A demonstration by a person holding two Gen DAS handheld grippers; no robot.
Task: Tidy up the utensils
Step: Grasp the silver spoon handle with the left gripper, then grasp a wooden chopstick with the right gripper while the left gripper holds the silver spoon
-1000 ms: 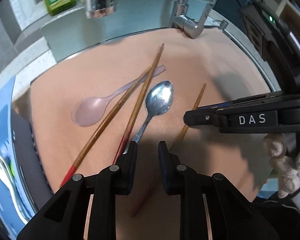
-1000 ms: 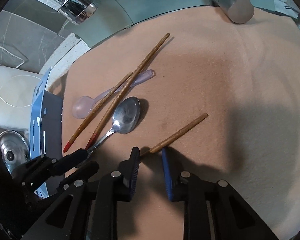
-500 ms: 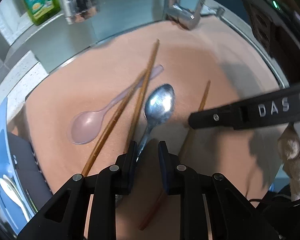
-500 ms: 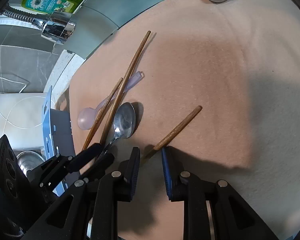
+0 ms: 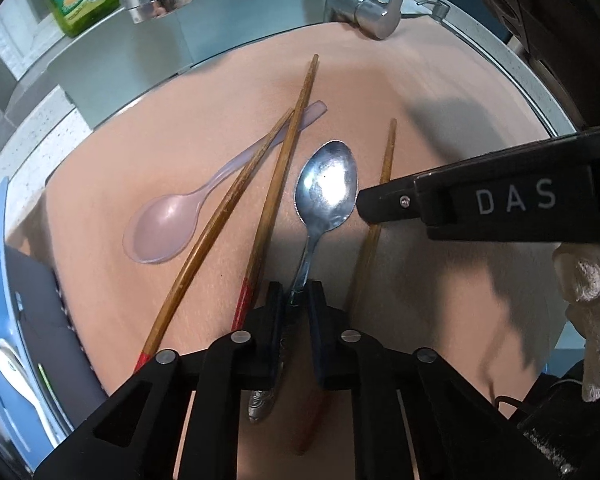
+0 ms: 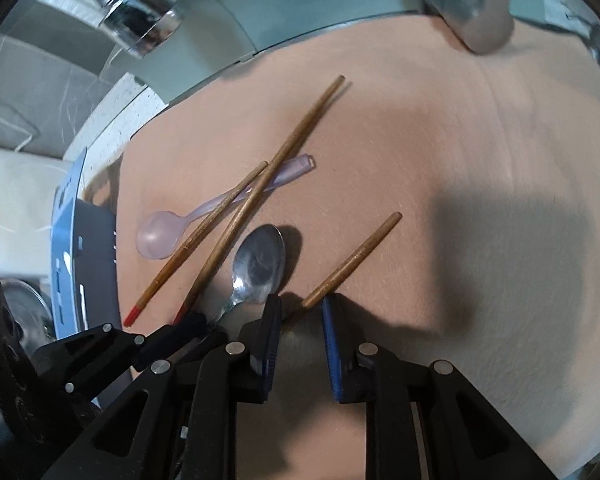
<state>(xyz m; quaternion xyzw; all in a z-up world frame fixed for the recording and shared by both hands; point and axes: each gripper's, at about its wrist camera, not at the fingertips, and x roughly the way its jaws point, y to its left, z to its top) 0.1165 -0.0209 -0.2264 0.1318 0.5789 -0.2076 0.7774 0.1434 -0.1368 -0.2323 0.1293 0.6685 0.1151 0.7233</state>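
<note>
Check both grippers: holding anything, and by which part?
Left gripper has just closed on the metal spoon, gripping its handle. Right gripper straddles the lone chopstick near its lower end, pads not visibly pressing: nothing held.

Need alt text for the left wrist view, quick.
Left claw shut on the metal spoon handle, on a pink mat. Right claw reaches in over one chopstick; two more cross a plastic spoon.

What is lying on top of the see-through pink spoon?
Two wooden chopsticks cross over the handle of the pink spoon. Its bowl is uncovered. The bits of handle under the chopsticks are hidden. Only the peach mat shows through beneath it.
</note>
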